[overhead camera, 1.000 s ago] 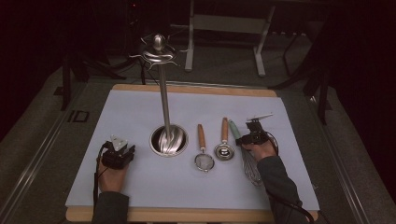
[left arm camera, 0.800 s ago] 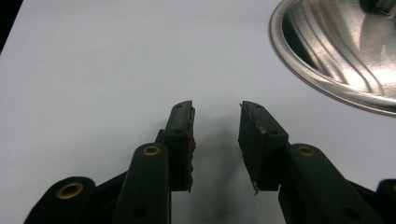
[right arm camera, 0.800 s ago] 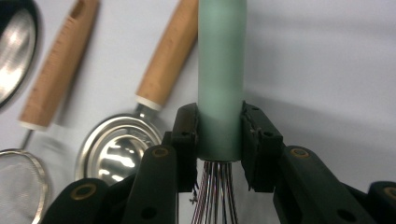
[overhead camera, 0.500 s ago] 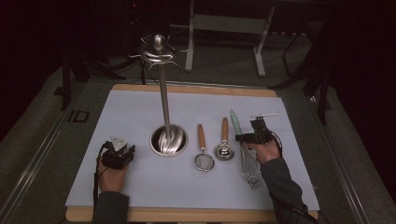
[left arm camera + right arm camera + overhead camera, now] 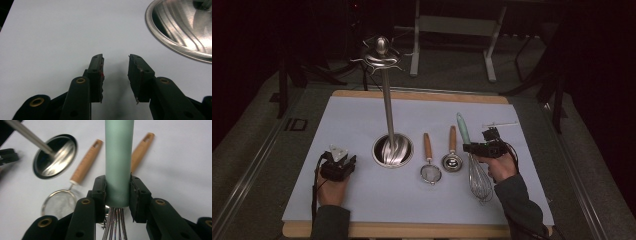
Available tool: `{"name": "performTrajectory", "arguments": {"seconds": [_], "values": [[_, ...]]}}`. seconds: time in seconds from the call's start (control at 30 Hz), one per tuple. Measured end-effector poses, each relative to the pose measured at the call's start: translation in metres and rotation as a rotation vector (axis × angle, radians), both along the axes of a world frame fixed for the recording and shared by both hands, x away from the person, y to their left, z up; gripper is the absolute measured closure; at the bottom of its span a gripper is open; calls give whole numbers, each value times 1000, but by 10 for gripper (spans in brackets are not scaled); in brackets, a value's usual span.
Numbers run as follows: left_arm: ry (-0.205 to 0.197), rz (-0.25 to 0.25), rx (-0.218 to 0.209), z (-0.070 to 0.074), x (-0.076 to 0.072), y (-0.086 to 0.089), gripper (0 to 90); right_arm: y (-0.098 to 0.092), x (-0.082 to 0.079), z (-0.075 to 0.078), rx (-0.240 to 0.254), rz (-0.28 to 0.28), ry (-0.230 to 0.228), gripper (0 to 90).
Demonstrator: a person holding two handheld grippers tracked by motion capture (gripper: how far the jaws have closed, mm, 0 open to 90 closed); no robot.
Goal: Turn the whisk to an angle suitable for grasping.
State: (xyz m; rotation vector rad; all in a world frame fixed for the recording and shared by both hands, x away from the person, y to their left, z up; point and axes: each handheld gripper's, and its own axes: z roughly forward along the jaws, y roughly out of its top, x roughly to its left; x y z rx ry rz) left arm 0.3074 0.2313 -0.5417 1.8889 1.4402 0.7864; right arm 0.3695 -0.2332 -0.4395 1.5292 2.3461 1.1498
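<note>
A: Where was the whisk (image 5: 119, 157) at this instant?

B: Its green handle stood clamped between the pads of the right gripper (image 5: 117, 192), near the wire end, over the white mat (image 5: 532, 200), right of the small strainer (image 5: 430, 172) and the measuring spoon (image 5: 452, 161).

A: And the left gripper (image 5: 115, 72)?

B: It rested low over the mat beside the round steel base (image 5: 182, 27) of the utensil stand, jaws apart, nothing between them.
</note>
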Motion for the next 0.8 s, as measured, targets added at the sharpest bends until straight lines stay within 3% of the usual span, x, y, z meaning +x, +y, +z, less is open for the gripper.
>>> {"name": "performTrajectory", "arguments": {"seconds": [0.53, 0.8], "values": [[-3, 3, -10, 0, 0, 1, 646, 23, -30, 31, 26, 100, -124, 695], [-3, 3, -11, 0, 0, 1, 647, 32, -35, 38, 29, 127, -147, 695]]}}
